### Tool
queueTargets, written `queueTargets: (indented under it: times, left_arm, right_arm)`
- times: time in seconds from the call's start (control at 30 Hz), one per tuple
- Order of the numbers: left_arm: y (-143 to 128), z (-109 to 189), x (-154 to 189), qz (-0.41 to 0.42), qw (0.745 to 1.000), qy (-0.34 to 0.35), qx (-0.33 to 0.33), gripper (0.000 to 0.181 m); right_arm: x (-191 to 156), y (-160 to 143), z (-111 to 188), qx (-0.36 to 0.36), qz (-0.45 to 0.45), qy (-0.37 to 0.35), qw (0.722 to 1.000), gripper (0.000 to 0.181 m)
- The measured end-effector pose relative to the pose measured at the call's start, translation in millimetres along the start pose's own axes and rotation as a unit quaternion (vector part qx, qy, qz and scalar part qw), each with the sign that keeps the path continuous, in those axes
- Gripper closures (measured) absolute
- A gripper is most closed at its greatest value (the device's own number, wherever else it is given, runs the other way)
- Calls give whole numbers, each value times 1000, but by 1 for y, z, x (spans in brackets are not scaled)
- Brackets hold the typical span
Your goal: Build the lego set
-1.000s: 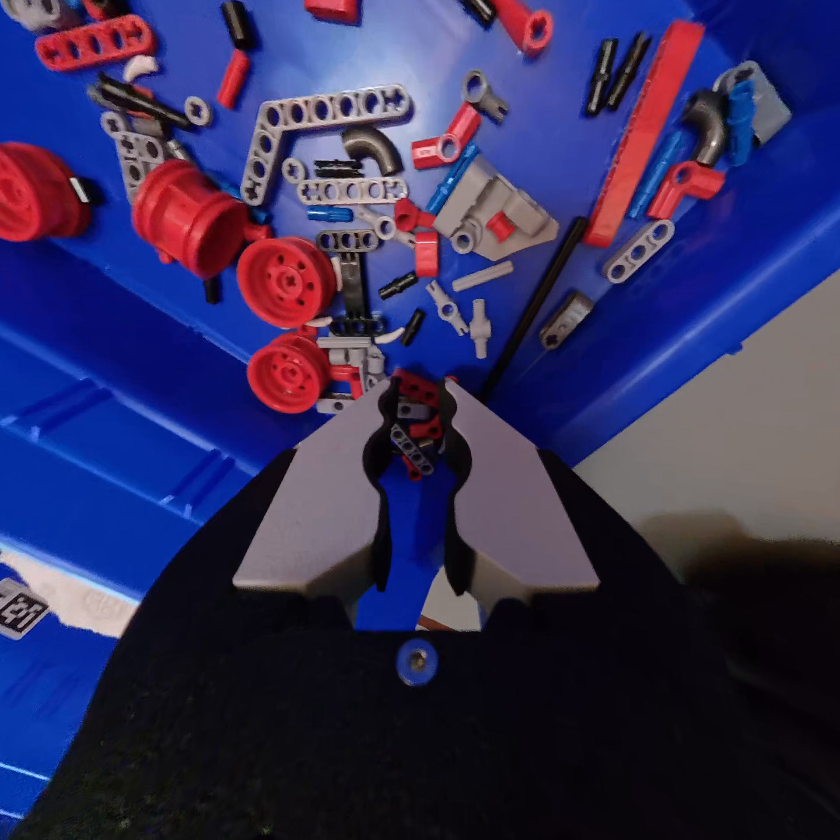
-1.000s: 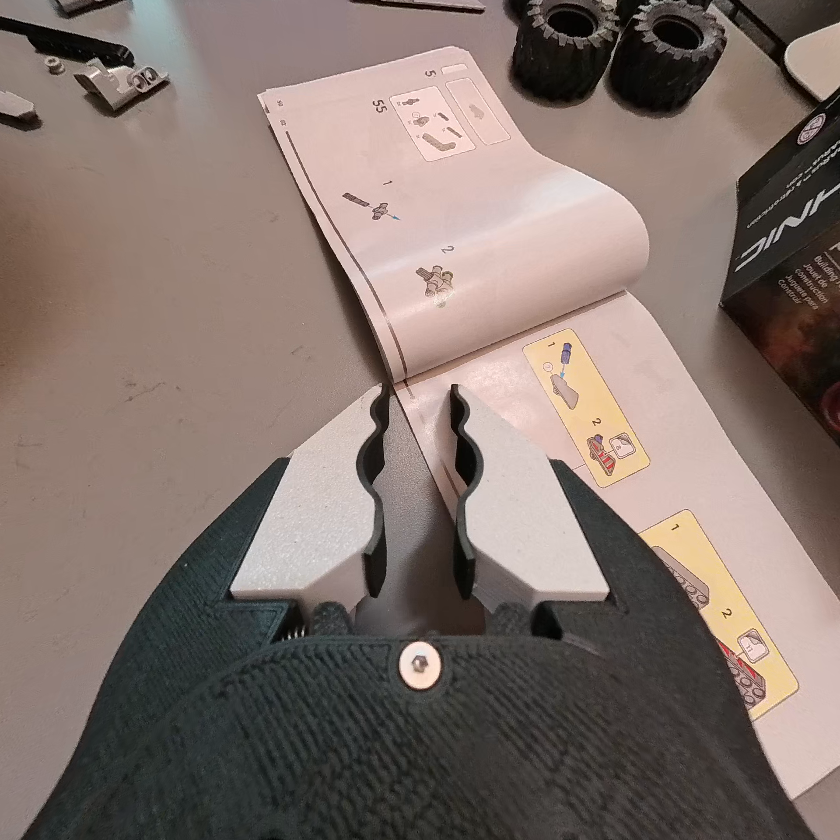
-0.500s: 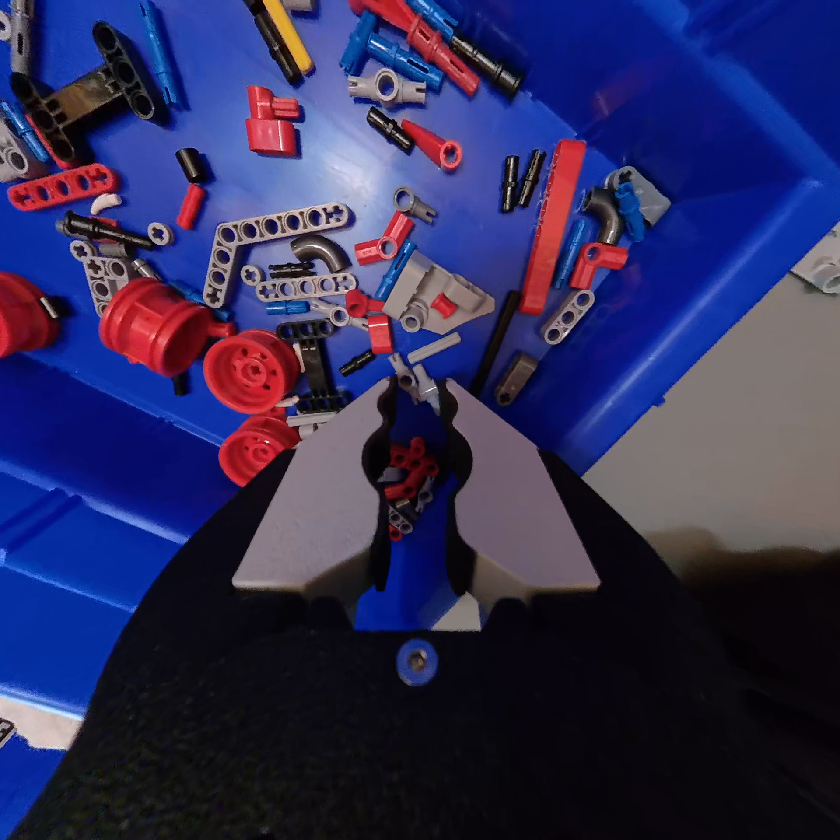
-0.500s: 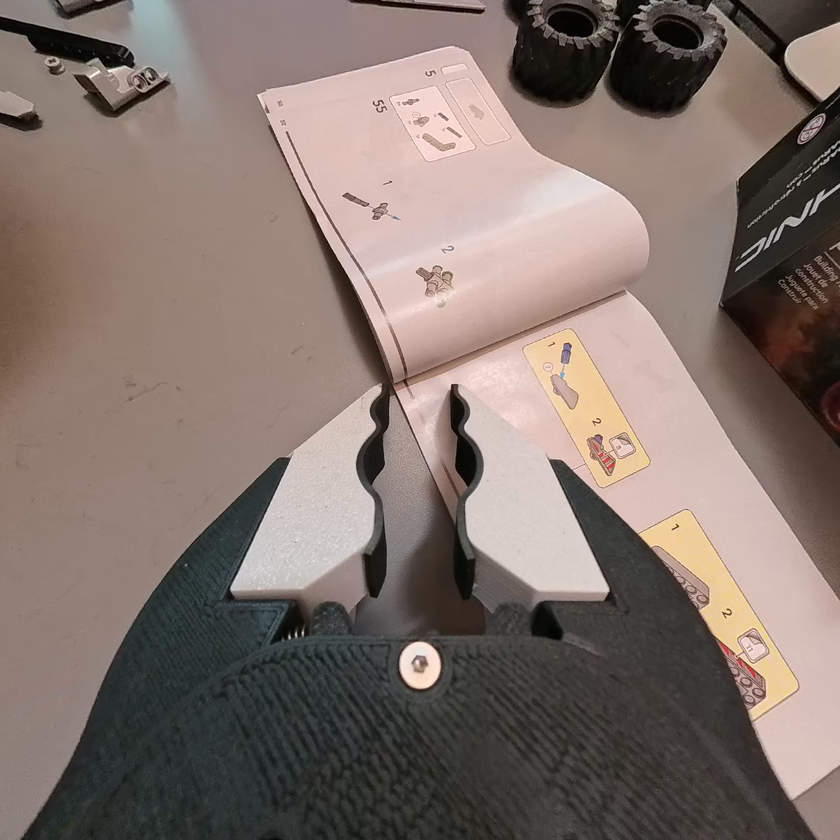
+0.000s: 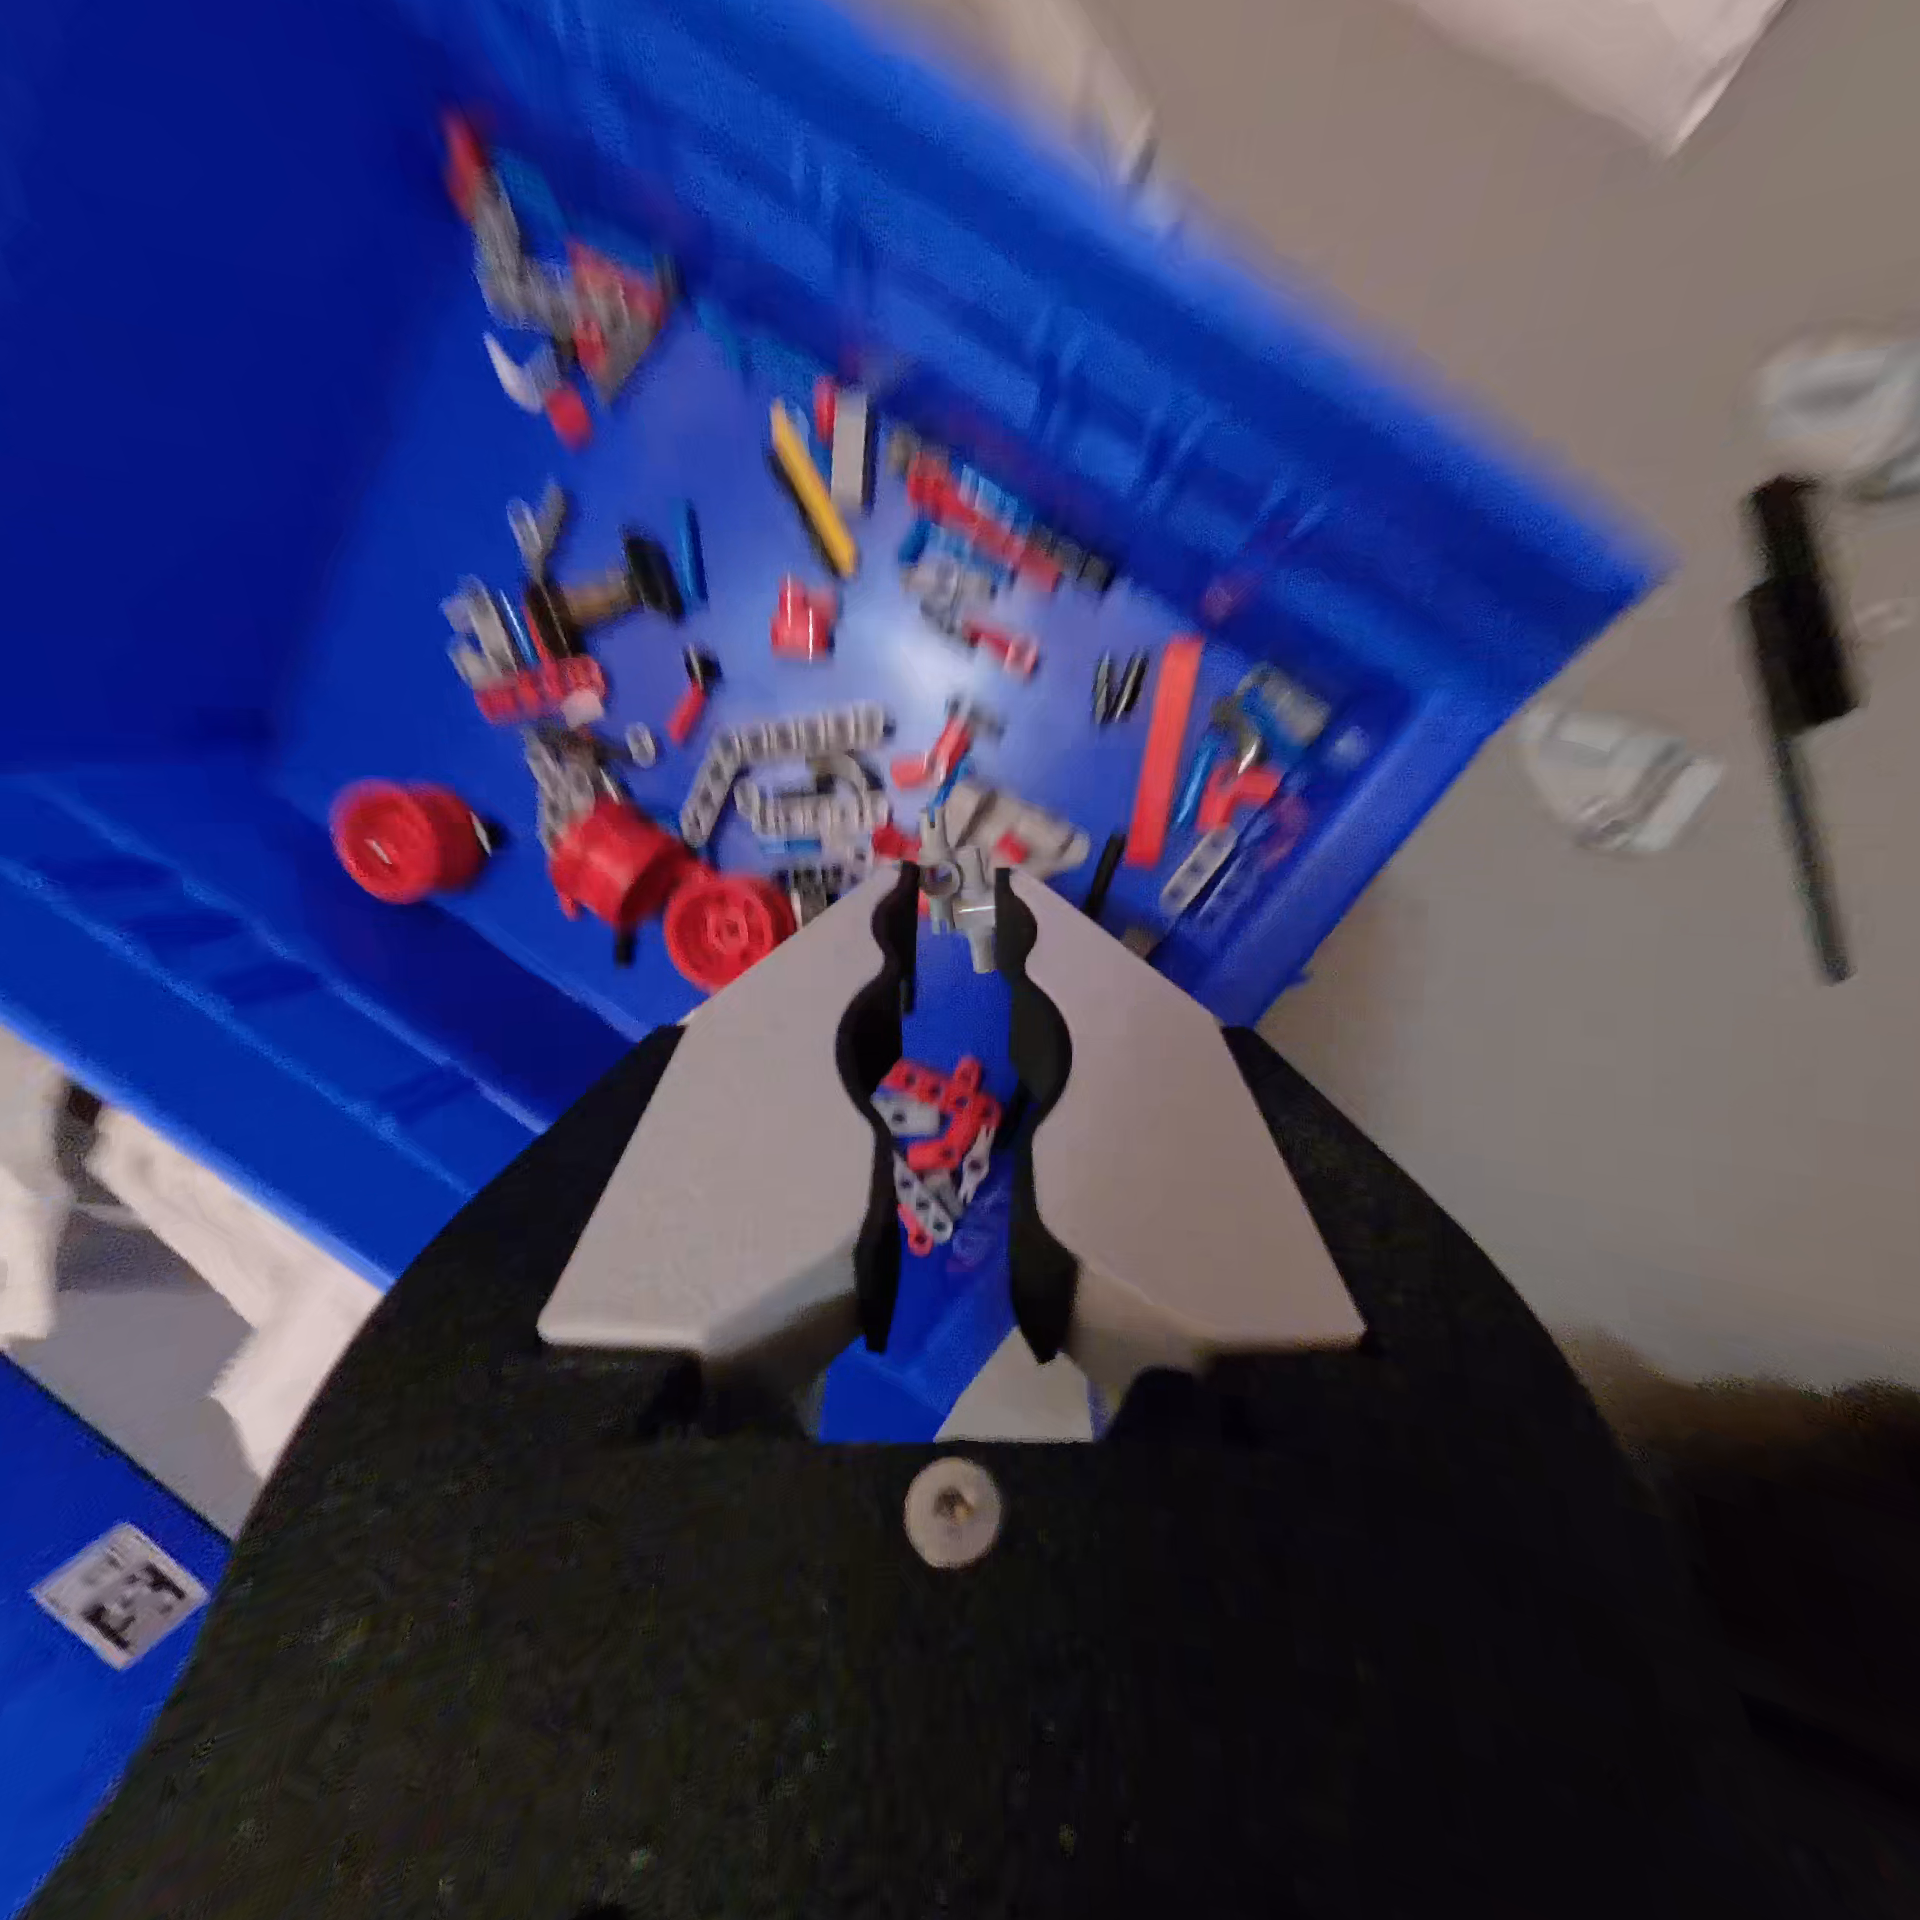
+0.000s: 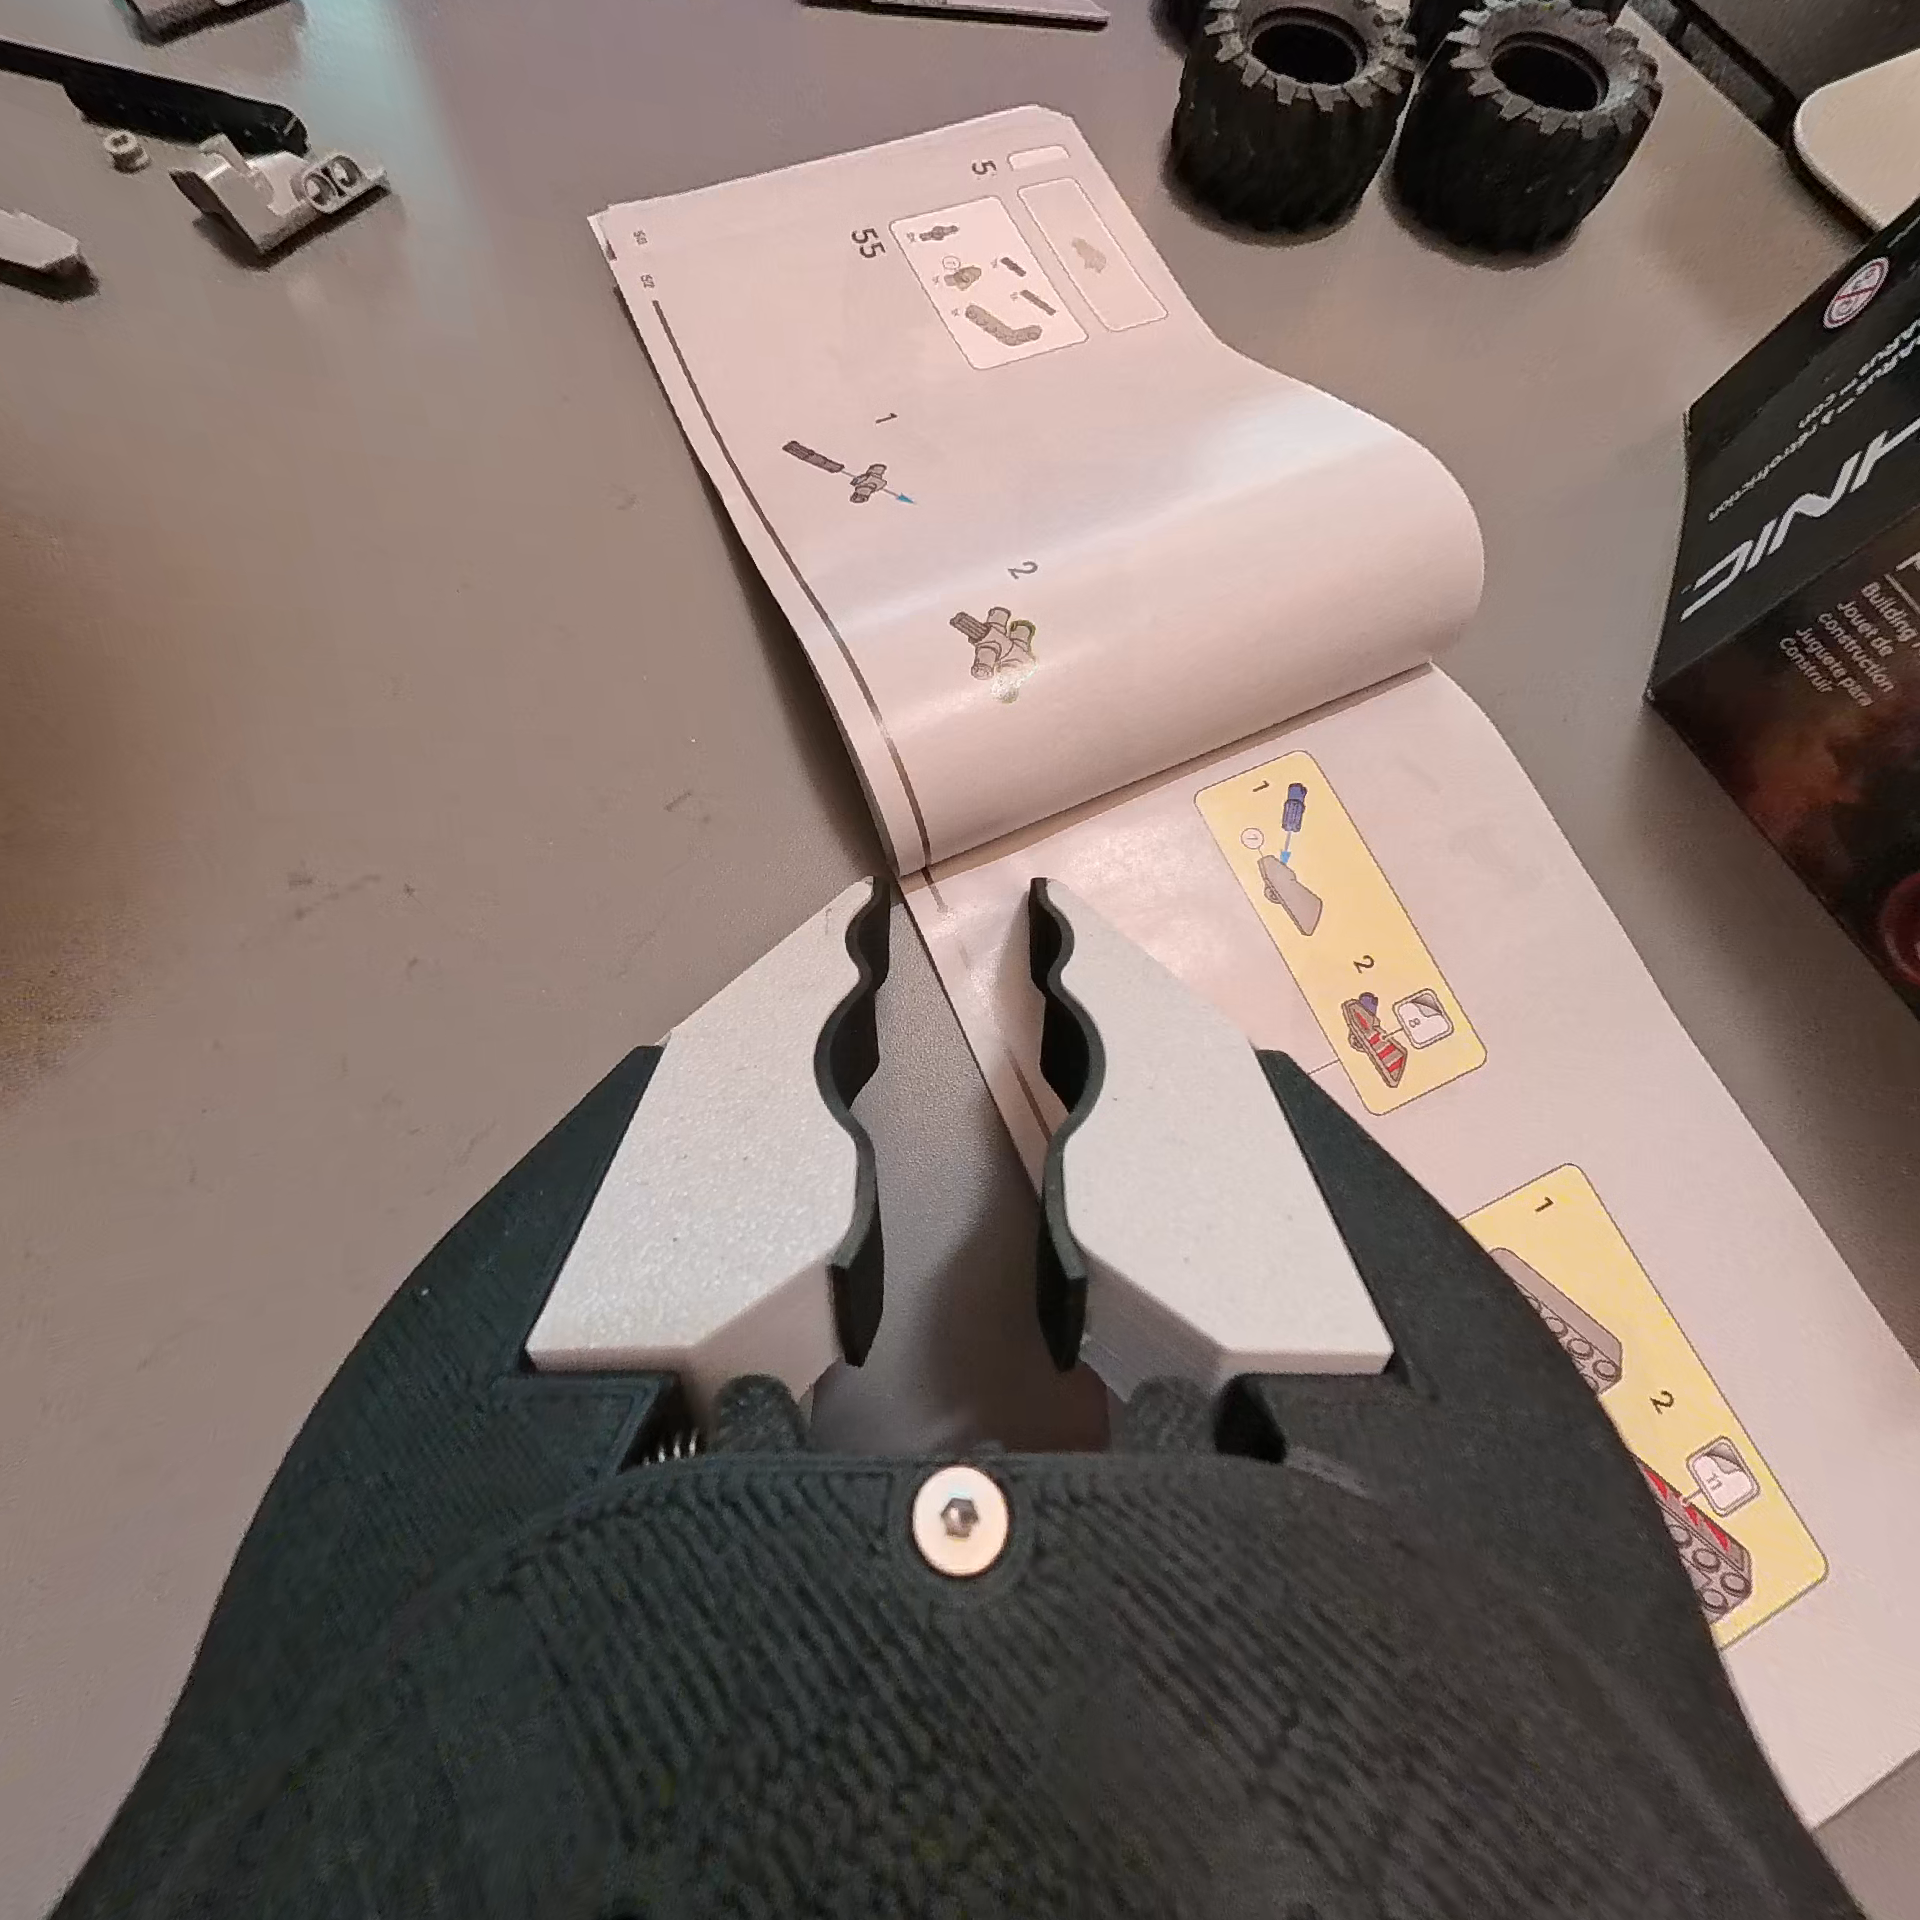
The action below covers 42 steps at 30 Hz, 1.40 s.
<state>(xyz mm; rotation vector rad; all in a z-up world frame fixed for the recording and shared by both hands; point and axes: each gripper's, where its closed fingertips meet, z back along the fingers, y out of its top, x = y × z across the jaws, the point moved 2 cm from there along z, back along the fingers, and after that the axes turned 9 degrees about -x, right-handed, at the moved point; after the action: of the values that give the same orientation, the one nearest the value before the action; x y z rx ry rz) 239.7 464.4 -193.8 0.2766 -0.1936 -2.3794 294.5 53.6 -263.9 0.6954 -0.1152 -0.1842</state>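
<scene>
Blue plastic bin [image 5: 1340,436] held scattered red, grey and black lego pieces [image 5: 790,769]. Above it, the left gripper [image 5: 951,883] pinched a small grey lego connector [image 5: 961,899], its long axis roughly along the fingers. The right gripper [image 6: 956,894] hung unclenched over the open instruction booklet [image 6: 1091,520] on the grey tabletop [image 6: 364,623].

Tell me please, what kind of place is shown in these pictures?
Probably an indoor work table set up for building a toy kit. A blue bin of loose red, grey and black parts stands on the grey table, where an open instruction booklet lies beside two black tyres and the kit's dark box.
</scene>
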Motion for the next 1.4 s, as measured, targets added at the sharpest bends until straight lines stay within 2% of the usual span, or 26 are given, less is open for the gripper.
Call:
queueTargets:
  times: [0.03, 0.1, 0.17, 0.23, 0.3, 0.33, 0.4, 0.5, 0.8, 0.9, 1.07, 1.2, 1.3, 1.4]
  left_arm:
    - [17, 15, 9, -18, 999, 10, 37, 169]
    - [59, 38, 46, -85, 990, 1, 114, 169]
    - [107, 44, 96, -154, 972, -26, 175, 169]
    - [149, 28, 146, -183, 959, -75, 202, 170]
    - [177, 0, 185, -192, 955, -107, 201, 170]
    - [184, -16, 200, -198, 954, -117, 192, 169]
    - [181, -47, 220, -215, 959, -120, 139, 169]
    - [175, -67, 234, -237, 959, -120, 100, 170]
    - [174, -77, 228, -203, 964, -144, 96, 167]
    - [173, -77, 227, -200, 963, -151, 96, 158]
    - [178, -51, 220, -164, 954, -207, 141, 155]
    - [183, -13, 180, -107, 954, -186, 211, 158]
    - [178, 15, 135, -55, 957, -127, 255, 161]
    - [162, 35, 87, -6, 960, -52, 276, 163]
  right_arm:
    - [0, 0, 0, 0, 0, 0, 1000, 156]
    - [0, 0, 0, 0, 0, 0, 1000, 156]
    - [0, 0, 0, 0, 0, 0, 1000, 156]
    - [0, 0, 0, 0, 1, 0, 1000, 156]
    - [0, 0, 0, 0, 1, -1, 1000, 156]
    - [0, 0, 0, 0, 2, -1, 1000, 156]
    - [0, 0, 0, 0, 2, -2, 1000, 156]
    - [0, 0, 0, 0, 2, -1, 1000, 156]
    - [0, 0, 0, 0, 1, -1, 1000, 156]
    - [0, 0, 0, 0, 0, 0, 1000, 156]
    - [0, 0, 0, 0, -1, 1, 1000, 156]
    - [0, 0, 0, 0, 0, 1, 1000, 156]
    - [0, 0, 0, 0, 0, 1, 1000, 156]
    - [0, 0, 0, 0, 0, 1, 1000, 156]
